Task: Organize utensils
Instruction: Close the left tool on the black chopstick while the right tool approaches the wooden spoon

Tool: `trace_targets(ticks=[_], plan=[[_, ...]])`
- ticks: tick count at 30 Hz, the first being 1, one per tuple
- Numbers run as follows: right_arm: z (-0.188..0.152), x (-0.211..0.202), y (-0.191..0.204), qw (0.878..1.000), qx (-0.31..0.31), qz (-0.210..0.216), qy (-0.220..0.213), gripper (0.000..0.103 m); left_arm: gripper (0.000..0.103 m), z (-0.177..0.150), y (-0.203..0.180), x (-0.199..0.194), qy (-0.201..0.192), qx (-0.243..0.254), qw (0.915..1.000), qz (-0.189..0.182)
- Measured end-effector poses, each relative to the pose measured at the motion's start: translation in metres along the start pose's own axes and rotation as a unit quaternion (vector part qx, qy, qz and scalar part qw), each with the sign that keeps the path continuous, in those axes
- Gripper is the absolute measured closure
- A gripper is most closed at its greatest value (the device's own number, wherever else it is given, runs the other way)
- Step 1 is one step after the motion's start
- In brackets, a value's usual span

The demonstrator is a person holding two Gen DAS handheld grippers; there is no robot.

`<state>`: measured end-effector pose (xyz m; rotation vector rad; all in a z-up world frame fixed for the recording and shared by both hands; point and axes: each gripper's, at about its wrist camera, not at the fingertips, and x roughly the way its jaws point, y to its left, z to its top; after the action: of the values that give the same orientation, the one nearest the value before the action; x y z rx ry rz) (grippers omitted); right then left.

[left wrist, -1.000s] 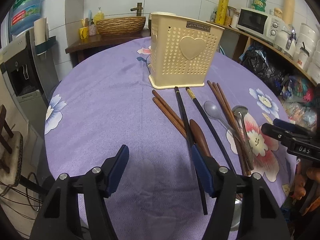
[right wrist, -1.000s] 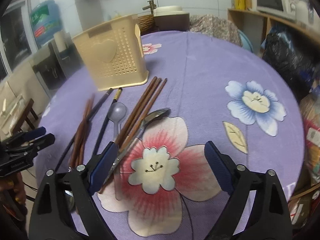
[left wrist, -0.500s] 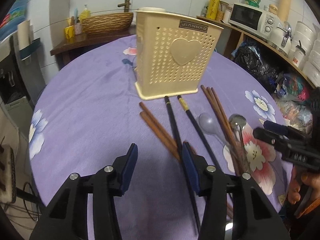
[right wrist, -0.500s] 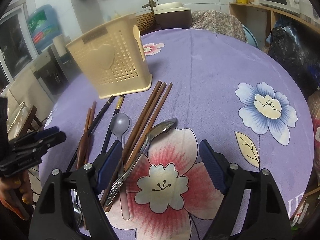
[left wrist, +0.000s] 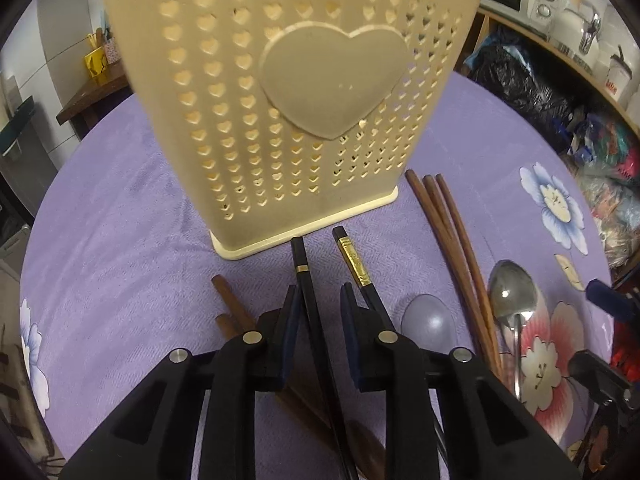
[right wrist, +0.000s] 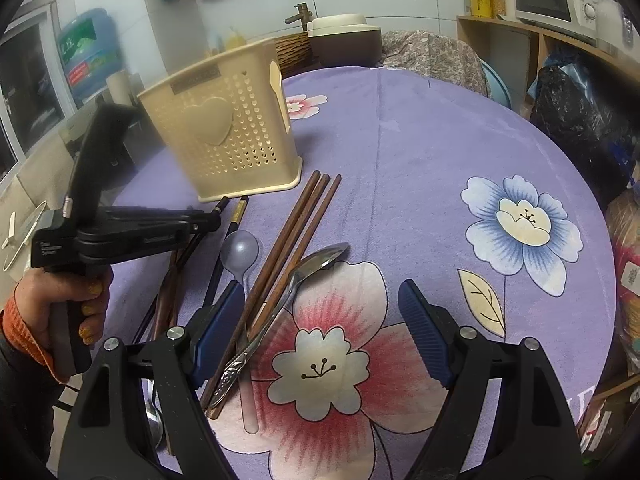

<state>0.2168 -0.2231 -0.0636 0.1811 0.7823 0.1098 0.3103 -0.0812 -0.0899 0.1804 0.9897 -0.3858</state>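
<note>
The left gripper (left wrist: pixel 318 320) is closing around the black lacquered chopstick with a thin gold ring (left wrist: pixel 310 308), which lies on the purple flowered tablecloth (left wrist: pixel 120 240) with its square butt end just short of the cream perforated plastic utensil holder with a heart panel (left wrist: pixel 288 92). The chopstick sits between the blue pads; contact is not yet evident.

Handling, as judged: the chopstick is light, stiff and slender, with a glossy finish likely to slip or roll. Grip it across the flat sides of the thicker upper section, just below the gold ring, clear of the second black chopstick with a gold foil band (left wrist: pixel 354 266) beside it.

The right gripper (right wrist: pixel 320 320) stands wide apart and empty above a steel spoon (right wrist: pixel 304 276) and 3 brown wooden chopsticks (right wrist: pixel 296 224).
</note>
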Motion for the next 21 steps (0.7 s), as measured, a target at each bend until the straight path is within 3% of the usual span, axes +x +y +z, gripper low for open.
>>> trace_targets(ticks=[5,9,16,21], plan=[[0.003,0.0,0.002,1.0,-0.004,0.001,-0.003,0.024,0.092,0.008,-0.003,0.001,-0.001,0.003,0.9999,0.016],[0.007,0.002,0.008,1.0,-0.009,0.006,-0.003,0.024,0.094,0.012,0.0,0.002,-0.002,-0.008,0.9999,0.007],[0.018,0.003,0.03,0.999,-0.033,0.029,-0.002,0.024,0.094,0.001,0.02,-0.057,-0.084,-0.031,0.9958,0.021],[0.021,0.012,0.064,0.995,-0.062,0.074,0.021,0.026,0.094,-0.019,0.062,-0.067,-0.086,-0.087,0.9921,0.028]])
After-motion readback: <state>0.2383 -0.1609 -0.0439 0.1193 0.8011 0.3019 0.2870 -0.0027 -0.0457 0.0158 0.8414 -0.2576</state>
